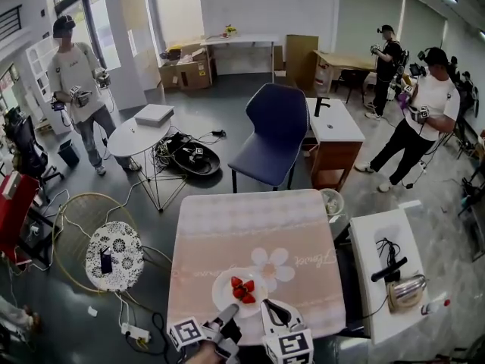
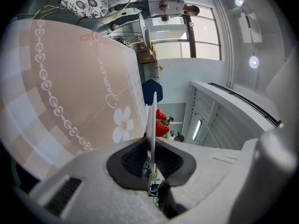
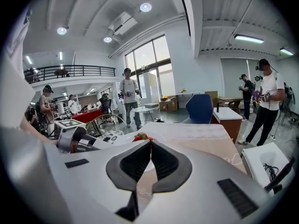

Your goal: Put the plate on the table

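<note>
A pink flowered cloth covers the table [image 1: 250, 233], with a blue chair [image 1: 276, 131] beyond it in an open workroom. The plate [image 1: 222, 285] (strawberries [image 1: 242, 289] on it) sits at the near edge. The left gripper [image 1: 227, 314] pinches its rim, and the right gripper [image 1: 269, 307] is closed and empty beside it.

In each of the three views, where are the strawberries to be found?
Head view: strawberries at bottom centre, on the white plate.
Left gripper view: strawberries at the centre, just right of the plate's edge-on rim.
Right gripper view: strawberries at the centre, slightly left.
Shared landmark: the blue chair, farther away than the strawberries in every view.
</note>
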Demonstrator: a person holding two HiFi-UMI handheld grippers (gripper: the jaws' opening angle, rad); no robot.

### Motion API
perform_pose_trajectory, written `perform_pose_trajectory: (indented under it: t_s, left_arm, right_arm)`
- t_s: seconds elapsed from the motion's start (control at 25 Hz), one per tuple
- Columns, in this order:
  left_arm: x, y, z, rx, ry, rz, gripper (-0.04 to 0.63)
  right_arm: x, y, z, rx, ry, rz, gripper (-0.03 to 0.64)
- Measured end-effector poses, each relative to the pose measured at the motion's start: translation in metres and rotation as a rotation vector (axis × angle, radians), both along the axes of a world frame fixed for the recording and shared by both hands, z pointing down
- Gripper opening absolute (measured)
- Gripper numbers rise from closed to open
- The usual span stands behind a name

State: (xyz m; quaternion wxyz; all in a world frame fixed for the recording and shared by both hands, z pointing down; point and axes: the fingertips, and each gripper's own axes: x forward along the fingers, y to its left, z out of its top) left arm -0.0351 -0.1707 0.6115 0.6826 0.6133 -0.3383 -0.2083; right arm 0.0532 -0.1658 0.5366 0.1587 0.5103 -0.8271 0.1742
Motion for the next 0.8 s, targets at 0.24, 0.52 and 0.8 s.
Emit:
perform_pose_trajectory:
  t_s: [0.24,0.52,0.8]
  left_arm:
    - [0.016,-0.019,0.019,0.011,0.0,0.013,0.028]
    - [0.03,-0.035,0.049,-0.041,-0.047,0.034,0.028]
    - [0.041,-0.057,0.07,-0.049,-0.113,0.056,0.028]
  right_arm:
    - [0.019,-0.022,0.016,-0.024,-0.009,-0.001,0.003]
    - [0.03,-0.04,0.033,-0.054,-0.022,-0.025,0.003]
    - [0.039,-0.048,0.05,-0.087,-0.035,-0.044,0.003]
